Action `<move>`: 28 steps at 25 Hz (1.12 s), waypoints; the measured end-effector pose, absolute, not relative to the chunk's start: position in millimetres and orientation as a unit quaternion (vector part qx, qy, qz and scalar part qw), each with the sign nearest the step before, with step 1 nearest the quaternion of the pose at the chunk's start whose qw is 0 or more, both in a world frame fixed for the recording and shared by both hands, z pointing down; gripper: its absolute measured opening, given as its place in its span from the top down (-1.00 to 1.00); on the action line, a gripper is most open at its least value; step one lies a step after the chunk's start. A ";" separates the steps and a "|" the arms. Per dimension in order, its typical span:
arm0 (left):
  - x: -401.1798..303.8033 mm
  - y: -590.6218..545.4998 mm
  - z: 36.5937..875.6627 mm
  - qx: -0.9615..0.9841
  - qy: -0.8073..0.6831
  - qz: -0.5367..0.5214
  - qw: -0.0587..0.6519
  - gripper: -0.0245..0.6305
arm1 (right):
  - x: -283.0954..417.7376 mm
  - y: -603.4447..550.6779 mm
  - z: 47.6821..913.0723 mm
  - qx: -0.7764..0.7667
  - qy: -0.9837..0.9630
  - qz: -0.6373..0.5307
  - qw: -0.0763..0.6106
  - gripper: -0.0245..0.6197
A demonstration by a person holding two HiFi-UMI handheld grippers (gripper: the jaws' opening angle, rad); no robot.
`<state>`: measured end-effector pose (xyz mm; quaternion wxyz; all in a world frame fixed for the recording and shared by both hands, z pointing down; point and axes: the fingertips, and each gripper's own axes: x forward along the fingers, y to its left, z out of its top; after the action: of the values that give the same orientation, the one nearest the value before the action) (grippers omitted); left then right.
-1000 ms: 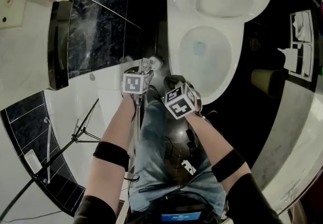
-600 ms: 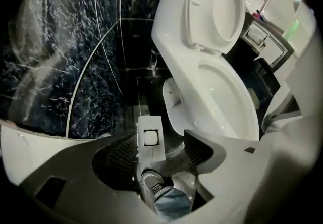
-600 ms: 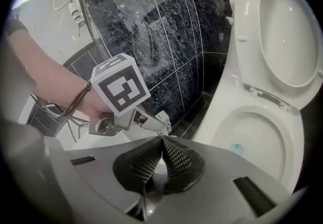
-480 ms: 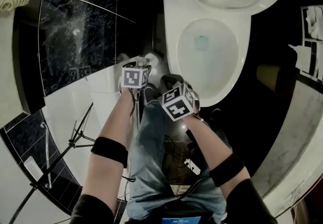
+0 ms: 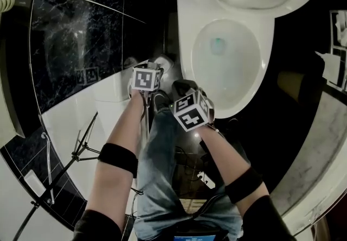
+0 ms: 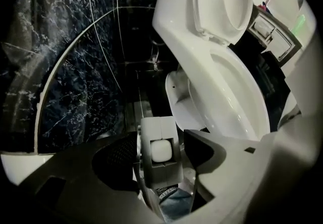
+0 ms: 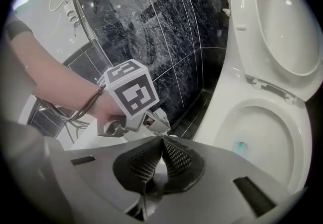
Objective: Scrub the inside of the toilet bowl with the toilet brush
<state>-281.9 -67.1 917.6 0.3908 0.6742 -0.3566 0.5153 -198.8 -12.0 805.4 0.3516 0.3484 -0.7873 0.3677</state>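
Left tongs [image 6: 161, 136] stand closed on a pale grey upright piece with a white inset, which I take to be the handle of the toilet brush [image 6: 159, 170]. The right tongs [image 7: 161, 141] are pinched together on nothing. The brush sits low, left of the toilet bowl [image 5: 230, 105] and outside it, near the dark marbled wall [image 5: 81, 44]. I judge it light and stiff in the shaft, of smooth plastic that may slip or swivel, so grip it squarely, high on the handle. Against a second ago both tongs have barely moved. The head view has swung, setting the bowl slightly further right.
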 end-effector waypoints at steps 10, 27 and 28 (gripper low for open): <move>-284.2 -69.2 941.1 0.672 -0.357 0.516 0.394 0.16 | -207.8 -19.2 811.3 0.348 -0.792 0.366 0.343 0.90; -284.9 -63.3 935.3 0.679 -0.325 0.567 0.334 0.37 | -215.1 -13.8 811.1 0.343 -0.792 0.375 0.338 0.90; -286.4 -63.7 934.7 0.680 -0.327 0.567 0.330 0.37 | -215.3 -14.2 810.6 0.344 -0.792 0.375 0.337 0.90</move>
<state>-286.4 -63.7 934.7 0.3305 0.6800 -0.3272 0.5669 -215.3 -14.2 810.6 0.3374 0.3438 -0.7919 0.3753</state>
